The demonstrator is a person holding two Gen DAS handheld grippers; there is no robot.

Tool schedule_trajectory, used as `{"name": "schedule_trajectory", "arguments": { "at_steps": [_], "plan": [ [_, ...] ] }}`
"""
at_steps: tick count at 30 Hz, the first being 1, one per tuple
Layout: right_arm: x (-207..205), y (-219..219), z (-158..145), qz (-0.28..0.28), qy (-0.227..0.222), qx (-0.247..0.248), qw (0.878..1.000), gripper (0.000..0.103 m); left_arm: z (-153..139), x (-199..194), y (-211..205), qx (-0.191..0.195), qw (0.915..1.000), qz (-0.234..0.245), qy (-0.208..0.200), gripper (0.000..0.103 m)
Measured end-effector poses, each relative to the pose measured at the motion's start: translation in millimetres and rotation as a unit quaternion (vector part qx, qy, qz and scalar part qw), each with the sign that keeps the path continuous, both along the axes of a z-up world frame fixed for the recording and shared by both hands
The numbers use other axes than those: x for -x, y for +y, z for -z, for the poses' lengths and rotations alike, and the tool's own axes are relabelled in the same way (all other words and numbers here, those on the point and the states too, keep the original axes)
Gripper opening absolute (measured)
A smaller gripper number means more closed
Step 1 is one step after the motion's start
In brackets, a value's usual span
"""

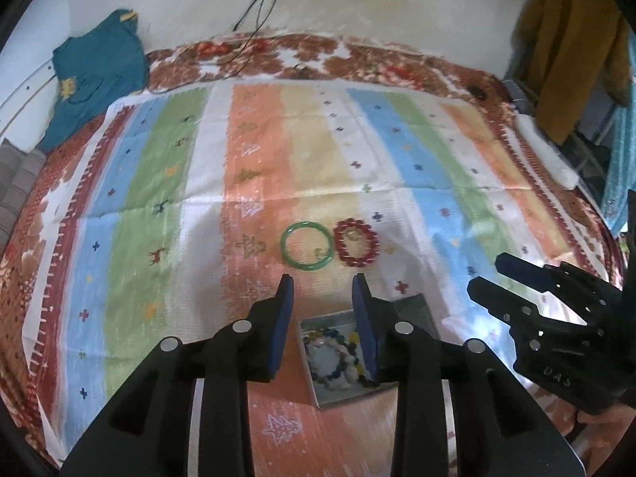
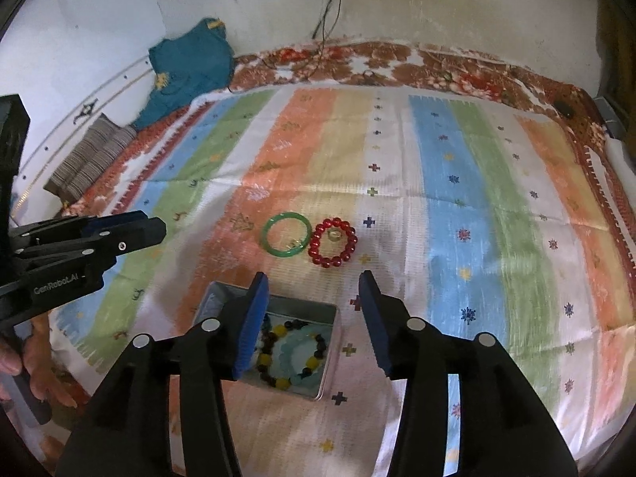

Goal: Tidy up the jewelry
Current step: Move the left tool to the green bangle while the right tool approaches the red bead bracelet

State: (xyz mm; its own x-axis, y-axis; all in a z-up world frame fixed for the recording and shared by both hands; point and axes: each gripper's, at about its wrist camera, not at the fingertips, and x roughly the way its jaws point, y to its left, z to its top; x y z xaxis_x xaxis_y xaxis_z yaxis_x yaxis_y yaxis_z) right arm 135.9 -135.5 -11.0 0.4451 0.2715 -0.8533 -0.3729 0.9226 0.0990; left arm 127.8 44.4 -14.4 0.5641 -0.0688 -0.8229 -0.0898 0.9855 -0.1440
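Observation:
A green bangle (image 1: 305,249) (image 2: 286,239) and a red bead bracelet (image 1: 356,242) (image 2: 333,247) lie side by side on the striped cloth. A small ring (image 2: 334,235) sits inside the red bracelet. A metal tin (image 2: 328,351) (image 1: 308,351) nearer me holds several bead bracelets. My left gripper (image 1: 322,283) is open and empty, above the tin's far edge. My right gripper (image 2: 313,279) is open and empty, over the tin. Each gripper shows in the other's view, the right one (image 1: 487,276) and the left one (image 2: 153,224).
The striped cloth (image 2: 457,183) covers a floral bedspread (image 2: 477,67). A teal shirt (image 1: 95,71) and a striped pillow (image 2: 89,159) lie at the far left by the wall. Clothes (image 1: 572,51) hang at the right.

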Motion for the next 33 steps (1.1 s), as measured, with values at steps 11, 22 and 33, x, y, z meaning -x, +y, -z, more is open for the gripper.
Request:
{"name": "schedule_trajectory", "arguments": {
  "at_steps": [11, 22, 33],
  "plan": [
    [-37, 3, 29, 0.017, 0.032, 0.029, 0.999, 0.057, 25, -35, 7, -0.037, 0.9985, -0.011, 0.039, 0.039],
    [-61, 4, 45, 0.026, 0.047, 0.043, 0.998, 0.057, 32, -56, 15, -0.028, 0.998, -0.028, 0.049, 0.045],
    [-84, 8, 69, 0.032, 0.078, 0.047, 0.995, 0.062, 56, -79, 18, -0.038, 0.9957, -0.028, 0.08, 0.048]
  ]
}}
